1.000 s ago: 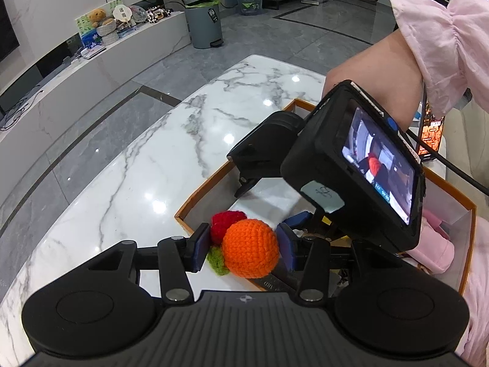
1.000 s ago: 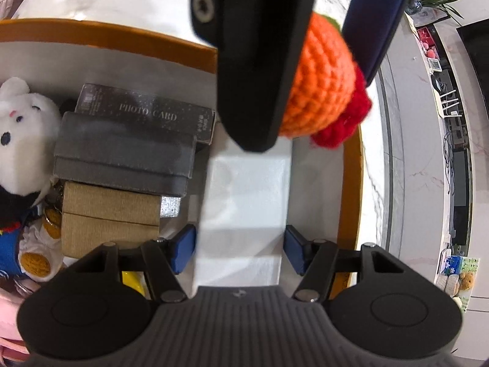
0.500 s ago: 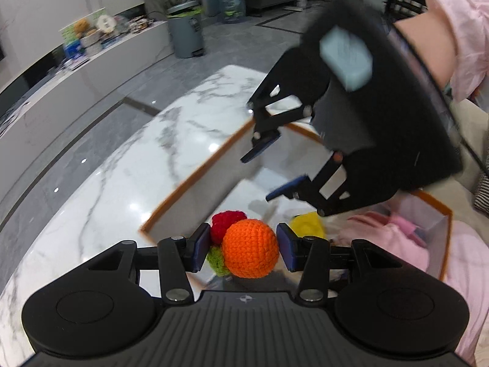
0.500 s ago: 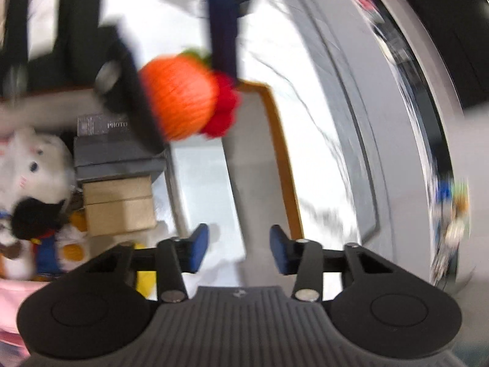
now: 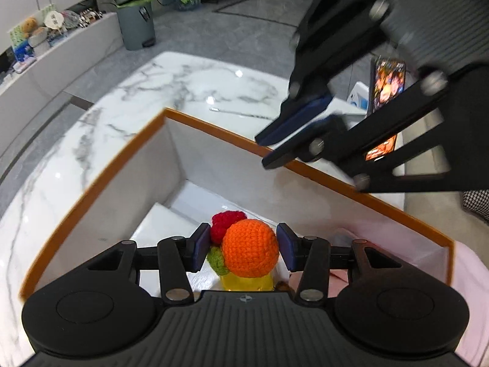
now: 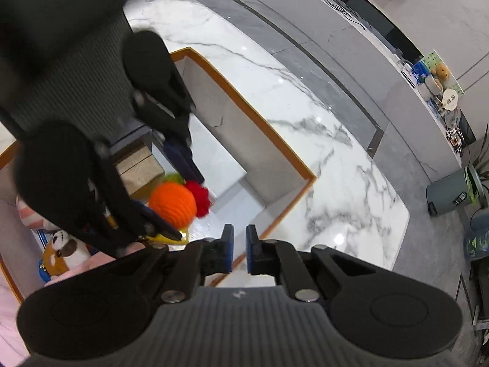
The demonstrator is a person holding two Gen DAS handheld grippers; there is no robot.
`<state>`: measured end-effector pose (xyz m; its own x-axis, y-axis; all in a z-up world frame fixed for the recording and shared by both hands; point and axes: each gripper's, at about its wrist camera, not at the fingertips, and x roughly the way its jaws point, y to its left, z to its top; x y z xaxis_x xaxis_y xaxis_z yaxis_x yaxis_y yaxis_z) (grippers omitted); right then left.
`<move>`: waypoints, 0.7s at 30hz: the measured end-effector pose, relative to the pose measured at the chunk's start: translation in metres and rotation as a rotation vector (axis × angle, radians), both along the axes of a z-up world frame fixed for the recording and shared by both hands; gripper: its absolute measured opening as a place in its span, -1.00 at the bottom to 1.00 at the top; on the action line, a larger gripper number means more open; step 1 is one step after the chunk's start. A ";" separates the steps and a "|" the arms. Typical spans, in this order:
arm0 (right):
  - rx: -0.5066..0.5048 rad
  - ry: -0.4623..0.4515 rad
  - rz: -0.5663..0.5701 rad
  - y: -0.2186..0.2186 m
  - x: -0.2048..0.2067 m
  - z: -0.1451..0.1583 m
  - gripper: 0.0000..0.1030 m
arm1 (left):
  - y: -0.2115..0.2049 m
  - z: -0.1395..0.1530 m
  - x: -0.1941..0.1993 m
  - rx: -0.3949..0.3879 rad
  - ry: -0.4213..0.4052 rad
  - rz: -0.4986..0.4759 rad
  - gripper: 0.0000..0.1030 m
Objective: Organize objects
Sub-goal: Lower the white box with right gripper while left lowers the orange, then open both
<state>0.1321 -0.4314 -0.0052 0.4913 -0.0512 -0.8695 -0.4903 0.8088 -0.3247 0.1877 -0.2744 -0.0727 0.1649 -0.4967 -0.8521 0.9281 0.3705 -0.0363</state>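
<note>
The box (image 5: 113, 165) sits on the table (image 5: 91, 116). The left gripper (image 5: 244, 246) grips the yarn toy (image 5: 250, 250) over the box's middle. The right gripper (image 6: 239, 249), at 2 o'clock, has just pinched closed, empty. Next, probably: lower the toy and let go.

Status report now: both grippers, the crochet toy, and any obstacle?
Left gripper shut on crochet toy above box. Right gripper just closed, empty, outside the box. Nothing in the way.

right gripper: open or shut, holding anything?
Shut and empty. The right gripper has just been closing; its blue pads stand almost together with nothing between them, above the orange-rimmed box.
</note>
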 end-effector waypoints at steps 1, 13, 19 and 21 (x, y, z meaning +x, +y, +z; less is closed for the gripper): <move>-0.001 0.002 0.008 0.007 0.001 0.000 -0.85 | -0.003 -0.004 0.001 0.008 -0.002 -0.003 0.06; -0.037 0.150 0.082 -0.008 0.020 0.020 -0.84 | -0.023 -0.026 0.013 0.059 -0.007 -0.051 0.09; -0.031 0.192 0.093 -0.013 0.024 0.012 -0.83 | -0.024 -0.029 0.010 0.045 -0.048 -0.063 0.30; -0.031 0.202 0.087 -0.015 0.023 0.011 -0.83 | -0.024 -0.028 0.010 0.022 -0.035 -0.060 0.40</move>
<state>0.1549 -0.4468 0.0060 0.3114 -0.0451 -0.9492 -0.6150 0.7519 -0.2375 0.1977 -0.2982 -0.1011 0.1653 -0.4874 -0.8574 0.9494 0.3141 0.0045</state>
